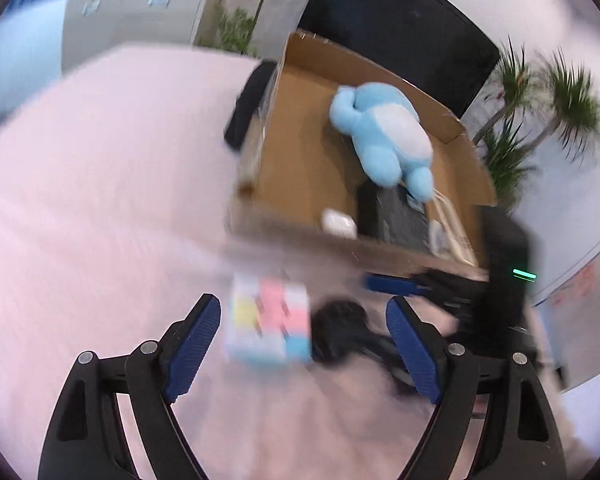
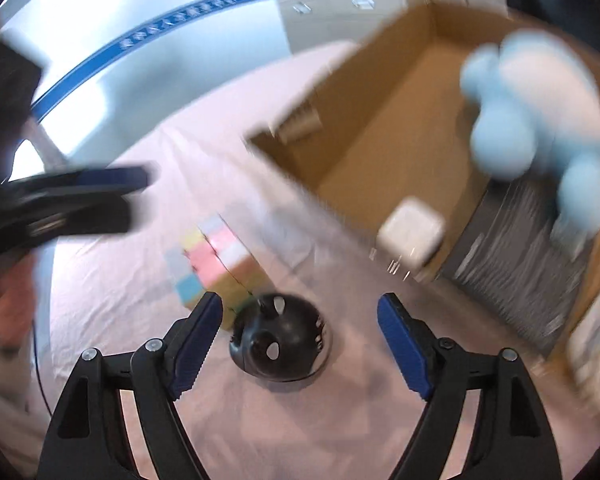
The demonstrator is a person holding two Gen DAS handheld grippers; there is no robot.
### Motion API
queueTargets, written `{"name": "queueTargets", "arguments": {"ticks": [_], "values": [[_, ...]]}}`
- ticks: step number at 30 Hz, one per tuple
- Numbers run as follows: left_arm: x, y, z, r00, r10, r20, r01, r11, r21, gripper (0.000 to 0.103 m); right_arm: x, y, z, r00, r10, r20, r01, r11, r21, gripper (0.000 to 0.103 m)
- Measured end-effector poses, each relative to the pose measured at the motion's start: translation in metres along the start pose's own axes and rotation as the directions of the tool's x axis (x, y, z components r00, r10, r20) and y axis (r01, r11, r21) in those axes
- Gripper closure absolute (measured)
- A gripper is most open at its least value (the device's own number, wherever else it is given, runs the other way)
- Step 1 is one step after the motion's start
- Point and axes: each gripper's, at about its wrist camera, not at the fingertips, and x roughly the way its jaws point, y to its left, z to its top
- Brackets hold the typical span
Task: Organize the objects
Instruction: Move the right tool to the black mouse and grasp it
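Left wrist view: your left tool (image 1: 304,330) stands wide open and empty over the pastel cube (image 1: 269,322) on the pink bench (image 1: 100,200), lined up to straddle it. Your right tool (image 2: 300,326) gapes just as wide around the black dome (image 2: 281,338), pads clear of it. Both wait beside the cardboard box (image 2: 380,92), where the blue plush toy (image 1: 384,132) already lies.

Surface: table under a pale pink cloth (image 2: 112,292), lightly creased.
Cardboard box (image 1: 300,160): open-topped, toward the far edge.
Pastel cube (image 1: 270,322): just before the box.
Black domed object (image 2: 280,340): beside the cube.
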Motion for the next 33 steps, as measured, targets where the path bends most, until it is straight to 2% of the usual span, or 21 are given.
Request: {"name": "queueTargets", "arguments": {"ticks": [2, 3, 5, 8, 11, 14, 15, 16, 17, 18, 20, 23, 28, 33], "values": [[-0.005, 0.009, -0.026, 0.997, -0.071, -0.014, 0.069, 0.993, -0.096, 0.019, 0.016, -0.005, -0.011, 1.000, 0.013, -0.012, -0.013, 0.999, 0.046, 0.048], [-0.007, 0.010, -0.040, 0.993, -0.112, -0.027, 0.108, 0.986, -0.123, 0.019, 0.017, -0.008, -0.015, 0.999, 0.048, -0.009, -0.047, 0.997, 0.068, 0.050], [-0.008, 0.007, -0.061, 0.989, -0.134, -0.062, 0.126, 0.984, -0.124, 0.019, 0.005, -0.007, -0.029, 0.998, 0.054, 0.007, -0.055, 0.995, 0.079, 0.050], [-0.012, -0.009, -0.090, 0.990, -0.100, -0.098, 0.096, 0.994, -0.046, 0.019, -0.019, 0.008, -0.057, 0.997, 0.069, -0.027, -0.069, 0.998, -0.001, 0.050], [-0.008, -0.029, -0.114, 0.979, -0.135, -0.154, 0.138, 0.990, 0.006, 0.019, -0.043, 0.030, -0.094, 0.989, 0.131, -0.064, -0.136, 0.988, -0.077, 0.050], [-0.001, -0.048, -0.133, 0.964, -0.162, -0.212, 0.176, 0.983, 0.047, 0.019, -0.068, 0.056, -0.134, 0.991, 0.113, -0.065, -0.122, 0.979, -0.164, 0.045], [0.002, -0.053, -0.139, 0.960, -0.164, -0.227, 0.182, 0.982, 0.059, 0.019, -0.074, 0.061, -0.145, 0.994, 0.094, -0.058, -0.102, 0.981, -0.166, 0.030], [0.007, -0.059, -0.144, 0.953, -0.170, -0.249, 0.192, 0.979, 0.068, 0.019, -0.080, 0.063, -0.156, 0.997, 0.065, -0.052, -0.072, 0.986, -0.150, 0.022], [0.010, -0.064, -0.148, 0.947, -0.178, -0.266, 0.203, 0.976, 0.072, 0.019, -0.088, 0.062, -0.167, 0.999, 0.033, -0.024, -0.035, 0.993, -0.110, 0.022], [0.014, -0.069, -0.152, 0.940, -0.188, -0.284, 0.218, 0.973, 0.079, 0.019, -0.089, 0.053, -0.158, 0.999, 0.035, -0.010, -0.036, 0.996, -0.085, 0.022], [0.017, -0.076, -0.156, 0.934, -0.196, -0.299, 0.233, 0.968, 0.093, 0.019, -0.098, 0.046, -0.164, 0.999, 0.046, 0.012, -0.046, 0.999, -0.019, 0.022], [0.018, -0.081, -0.150, 0.938, -0.195, -0.287, 0.232, 0.968, 0.099, 0.019, -0.106, 0.045, -0.161, 0.999, 0.024, 0.037, -0.023, 1.000, -0.010, 0.022], [0.031, -0.106, -0.143, 0.946, -0.104, -0.308, 0.183, 0.954, 0.238, 0.019, -0.083, 0.063, -0.152, 0.999, 0.007, 0.054, -0.005, 1.000, -0.021, 0.022], [0.037, -0.112, -0.143, 0.949, -0.060, -0.309, 0.156, 0.943, 0.295, 0.018, -0.081, 0.072, -0.154, 0.997, -0.020, 0.077, 0.022, 0.999, -0.026, 0.023]]}}
